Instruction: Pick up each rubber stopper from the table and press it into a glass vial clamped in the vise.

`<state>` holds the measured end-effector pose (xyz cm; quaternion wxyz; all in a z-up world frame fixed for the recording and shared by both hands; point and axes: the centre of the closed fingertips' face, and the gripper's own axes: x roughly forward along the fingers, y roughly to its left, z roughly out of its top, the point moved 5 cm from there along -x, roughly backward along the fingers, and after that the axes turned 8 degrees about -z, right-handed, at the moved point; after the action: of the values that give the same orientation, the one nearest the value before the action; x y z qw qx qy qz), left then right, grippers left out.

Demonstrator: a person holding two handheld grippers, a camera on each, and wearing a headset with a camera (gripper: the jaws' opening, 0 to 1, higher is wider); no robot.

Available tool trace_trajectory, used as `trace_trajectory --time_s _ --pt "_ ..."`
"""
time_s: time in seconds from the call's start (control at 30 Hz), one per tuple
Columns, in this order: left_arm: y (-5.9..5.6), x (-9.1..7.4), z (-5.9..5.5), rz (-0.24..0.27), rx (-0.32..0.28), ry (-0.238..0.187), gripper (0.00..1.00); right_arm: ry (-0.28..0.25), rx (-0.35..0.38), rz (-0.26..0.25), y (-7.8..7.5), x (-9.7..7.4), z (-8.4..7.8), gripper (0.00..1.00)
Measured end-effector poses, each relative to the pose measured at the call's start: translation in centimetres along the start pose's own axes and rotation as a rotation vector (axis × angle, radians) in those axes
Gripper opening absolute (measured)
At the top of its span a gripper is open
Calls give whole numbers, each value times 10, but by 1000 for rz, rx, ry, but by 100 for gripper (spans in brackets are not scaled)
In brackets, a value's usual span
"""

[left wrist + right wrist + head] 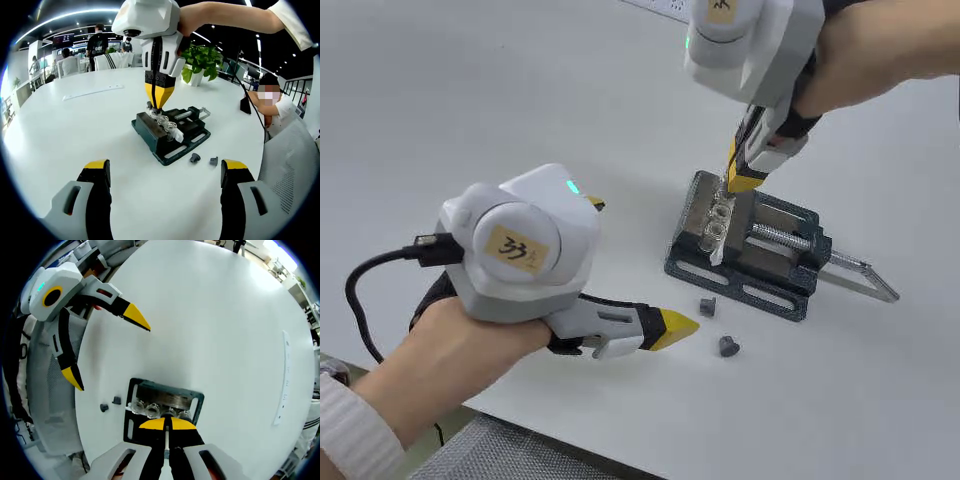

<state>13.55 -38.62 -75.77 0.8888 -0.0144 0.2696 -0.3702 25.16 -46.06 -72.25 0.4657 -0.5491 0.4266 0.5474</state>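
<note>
Two stoppers (pixel 728 346) lie on open table (pixel 520 100) beside the vise's (pixel 790 292) edge.

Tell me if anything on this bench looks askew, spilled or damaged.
Nothing is spilled or broken. One oddity: the end vial nearest the loose stoppers seems to lean outward from the vise, while the other vials stand upright. It is too small to be sure.
</note>
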Motion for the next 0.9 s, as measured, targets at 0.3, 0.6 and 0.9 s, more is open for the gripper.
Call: trace_trajectory --time_s 0.3,0.6,0.9 --pt "1 -1 0 6 1 3 90 -12 21 11 -4 1 -1 0" --pt "1 0 1 7 0 2 90 -32 12 -24 -3 2 -3 0" --pt "0 -1 5 4 15 2 90 -63 39 -40 0 2 -6 0"
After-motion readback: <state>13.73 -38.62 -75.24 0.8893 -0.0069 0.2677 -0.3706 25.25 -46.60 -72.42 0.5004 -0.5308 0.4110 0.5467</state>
